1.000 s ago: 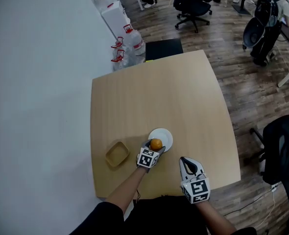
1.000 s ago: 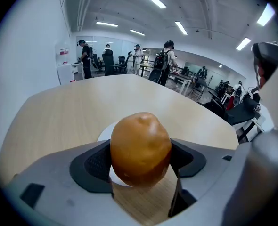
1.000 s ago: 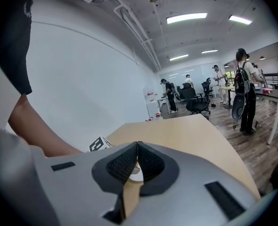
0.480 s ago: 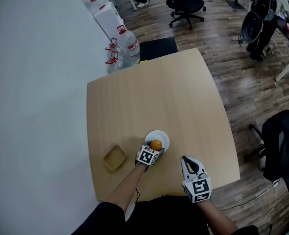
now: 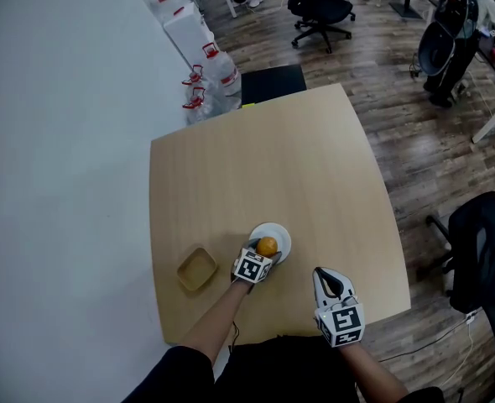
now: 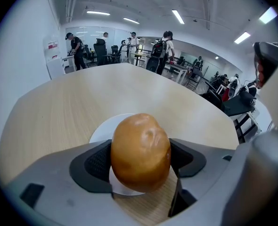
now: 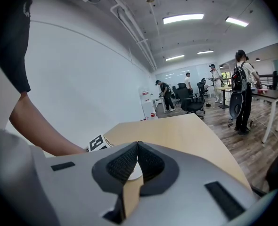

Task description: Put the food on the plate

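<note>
Nearest the table's front edge, the grey right gripper (image 7: pixel 137 149) hangs with its ribbed pads pressed together and nothing between them. It is well apart from the food. In its own view the person's bare left forearm (image 7: pixel 40 135) and the marker cube cross the left side and hide much of what lies behind.

Just beyond and to the left, the grey left gripper (image 6: pixel 140 160) is clamped on a rounded orange-brown piece of food (image 5: pixel 267 246), one pad on each flank. The food sits over the near rim of a small round white plate (image 6: pixel 102 129); whether it touches the plate cannot be told. Near the plate's left lies a shallow square wooden dish (image 5: pixel 197 269).

Past these stretches the light wooden table (image 5: pixel 264 166). Behind its far edge stand a black box-like block (image 5: pixel 273 82) and clear water jugs with red handles (image 5: pixel 218 74) against the white wall. Farther off are a black office chair (image 5: pixel 319 7) and a person with a dark backpack (image 5: pixel 457 32).
</note>
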